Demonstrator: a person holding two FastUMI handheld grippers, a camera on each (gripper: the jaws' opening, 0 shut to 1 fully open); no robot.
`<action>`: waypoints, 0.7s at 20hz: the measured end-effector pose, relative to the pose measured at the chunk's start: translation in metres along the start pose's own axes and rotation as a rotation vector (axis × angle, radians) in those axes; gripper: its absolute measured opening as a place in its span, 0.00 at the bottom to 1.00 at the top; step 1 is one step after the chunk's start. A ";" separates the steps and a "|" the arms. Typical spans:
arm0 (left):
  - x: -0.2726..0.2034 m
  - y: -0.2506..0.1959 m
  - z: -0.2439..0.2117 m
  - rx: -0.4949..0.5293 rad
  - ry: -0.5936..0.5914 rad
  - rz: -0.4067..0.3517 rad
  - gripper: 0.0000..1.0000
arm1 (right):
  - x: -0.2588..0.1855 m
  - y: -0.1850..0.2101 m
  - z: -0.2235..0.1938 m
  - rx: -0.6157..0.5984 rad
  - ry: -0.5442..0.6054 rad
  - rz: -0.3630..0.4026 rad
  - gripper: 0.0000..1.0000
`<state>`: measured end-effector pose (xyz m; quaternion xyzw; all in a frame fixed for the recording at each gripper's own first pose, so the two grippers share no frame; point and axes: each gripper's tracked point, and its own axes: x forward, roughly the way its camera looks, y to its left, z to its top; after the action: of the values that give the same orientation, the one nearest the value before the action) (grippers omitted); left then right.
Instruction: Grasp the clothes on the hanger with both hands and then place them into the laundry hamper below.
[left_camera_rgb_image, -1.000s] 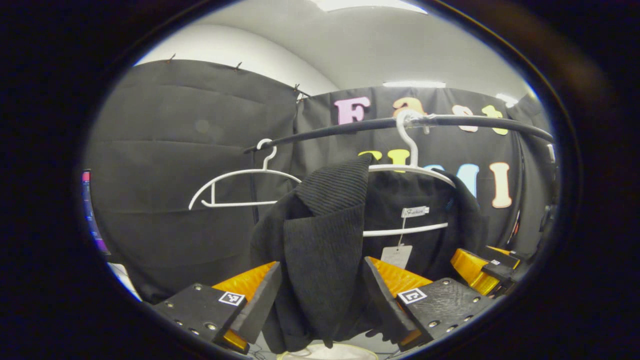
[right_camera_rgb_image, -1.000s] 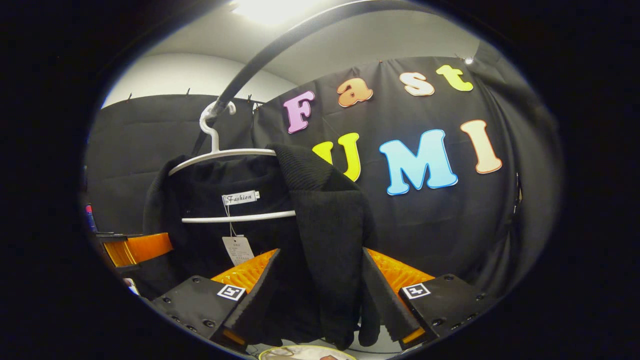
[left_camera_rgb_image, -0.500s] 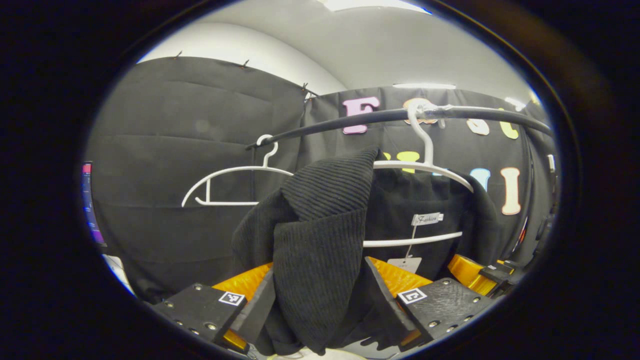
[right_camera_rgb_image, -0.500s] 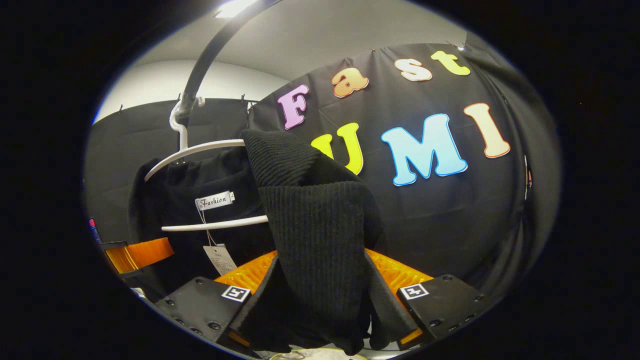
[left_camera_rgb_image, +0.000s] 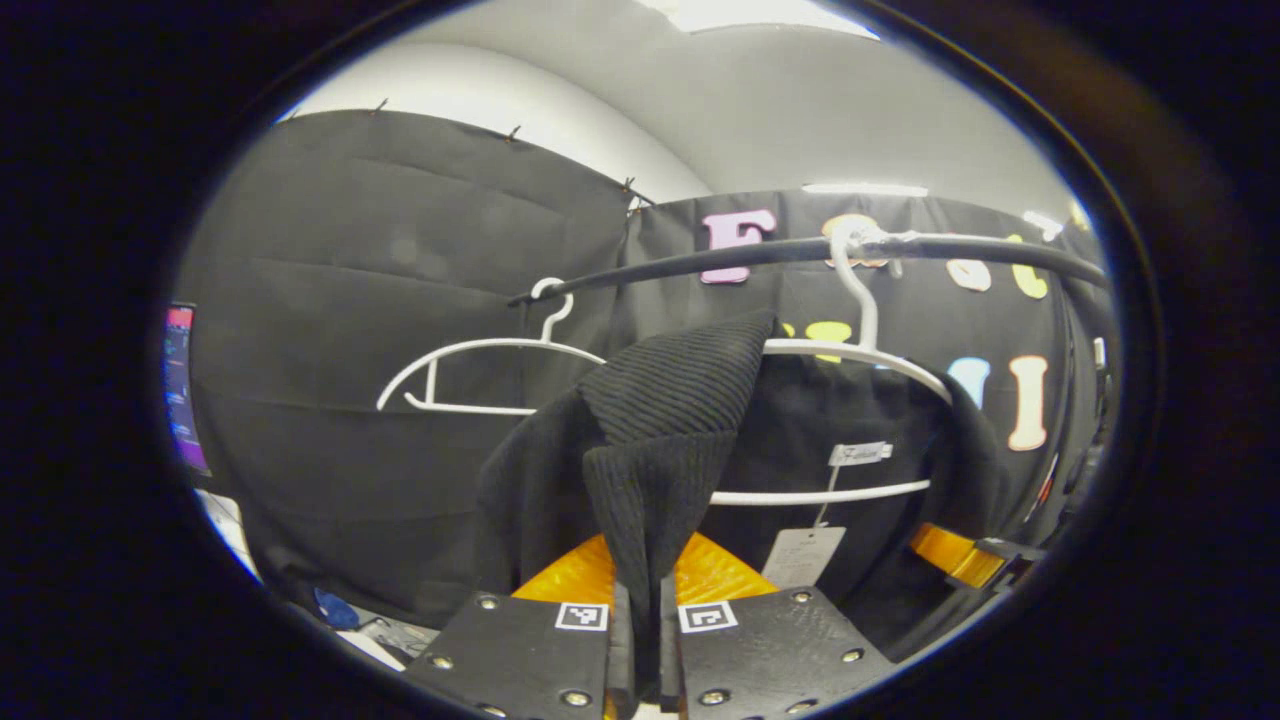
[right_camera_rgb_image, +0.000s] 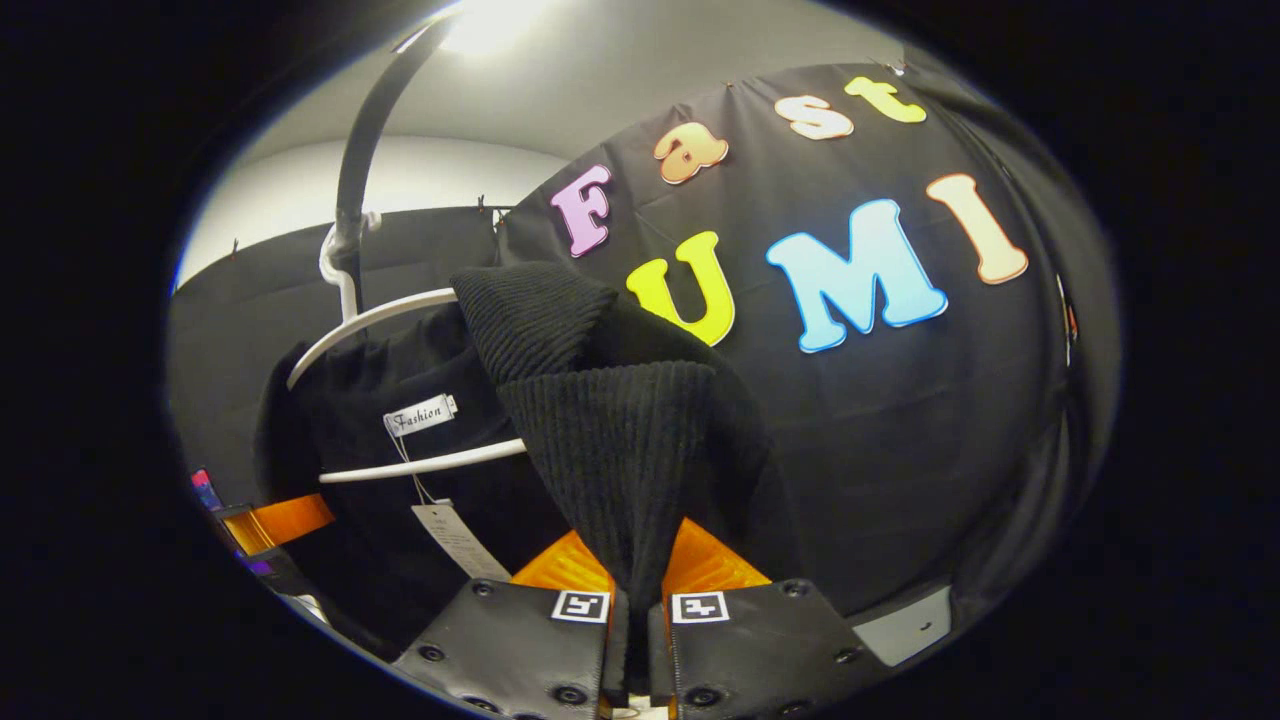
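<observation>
**Both grips now closed on the knit**

Clamping tight where a second ago jaws stood wide: left gripper (left_camera_rgb_image: 640, 640) and right gripper (right_camera_rgb_image: 630, 640) each pinching a fold of the black ribbed knit garment (left_camera_rgb_image: 660, 440). Hanging yet from the thin white wire hanger (left_camera_rgb_image: 860, 350) on the dark rail (left_camera_rgb_image: 760, 252). Readying the lift-off; soft, draping, heavy-ribbed cloth.

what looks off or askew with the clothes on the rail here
The black knit garment sits crooked on its white hanger: both tongs, left and right, pinch its shoulders into bunched folds. A second hanger hangs bare on the rail.
</observation>
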<state>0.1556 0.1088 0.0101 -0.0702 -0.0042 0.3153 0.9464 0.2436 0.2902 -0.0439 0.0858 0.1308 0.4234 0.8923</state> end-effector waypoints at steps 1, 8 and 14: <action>-0.002 -0.003 0.000 -0.017 0.003 -0.033 0.03 | -0.008 0.003 -0.001 0.002 0.010 0.025 0.04; -0.025 0.008 0.015 -0.002 -0.026 -0.025 0.03 | -0.017 -0.010 0.013 -0.047 -0.023 0.027 0.04; -0.047 0.021 0.046 0.031 -0.096 -0.005 0.04 | -0.026 -0.029 0.046 -0.063 -0.111 -0.012 0.04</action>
<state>0.1032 0.1032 0.0544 -0.0401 -0.0450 0.3161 0.9468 0.2628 0.2500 -0.0038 0.0804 0.0682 0.4166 0.9030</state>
